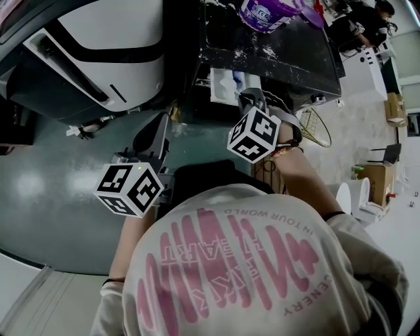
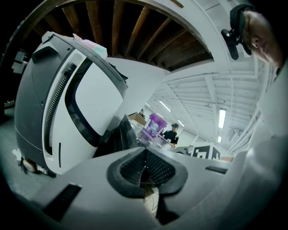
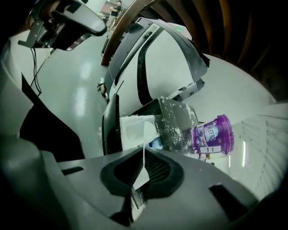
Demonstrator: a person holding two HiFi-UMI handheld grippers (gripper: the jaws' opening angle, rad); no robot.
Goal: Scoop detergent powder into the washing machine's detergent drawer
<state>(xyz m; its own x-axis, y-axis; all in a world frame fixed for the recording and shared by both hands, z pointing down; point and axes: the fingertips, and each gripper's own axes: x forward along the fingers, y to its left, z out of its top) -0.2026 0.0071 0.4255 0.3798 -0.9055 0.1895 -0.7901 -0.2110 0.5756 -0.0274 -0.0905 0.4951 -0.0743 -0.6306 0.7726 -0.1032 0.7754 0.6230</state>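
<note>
Head view first: grey-green glossy floor (image 1: 46, 197), and a black washing machine (image 1: 282, 56) at the top with white powder specks over its lid. The purple detergent tub (image 1: 262, 12) sits on that lid, and the white detergent drawer (image 1: 223, 86) is pulled out at the front. There's a big rounded white-and-grey machine (image 1: 98, 39) to the left and a gold wire basket (image 1: 315, 126) on the floor to the right. The right gripper (image 1: 252, 98) is reaching at the drawer; the left gripper (image 1: 152, 131) is held off to the side, clear of the washer.

The left gripper view shows what the head cam can't: a white ceiling with strip lights (image 2: 221, 117), wooden beams (image 2: 135, 27) and a person (image 2: 173, 132) way back. The tub (image 2: 154, 126) peeks over the washer's edge. The left gripper (image 2: 145, 168) has its jaws pressed together with nothing in them.

In the right gripper view, the right gripper (image 3: 143, 168) is clamped tight on the thin white handle of the scoop (image 3: 140, 177), seen edge-on, with the drawer (image 3: 132, 130) just beyond it. The tub (image 3: 213, 134) is behind the powder-dusted lid (image 3: 177, 121).
</note>
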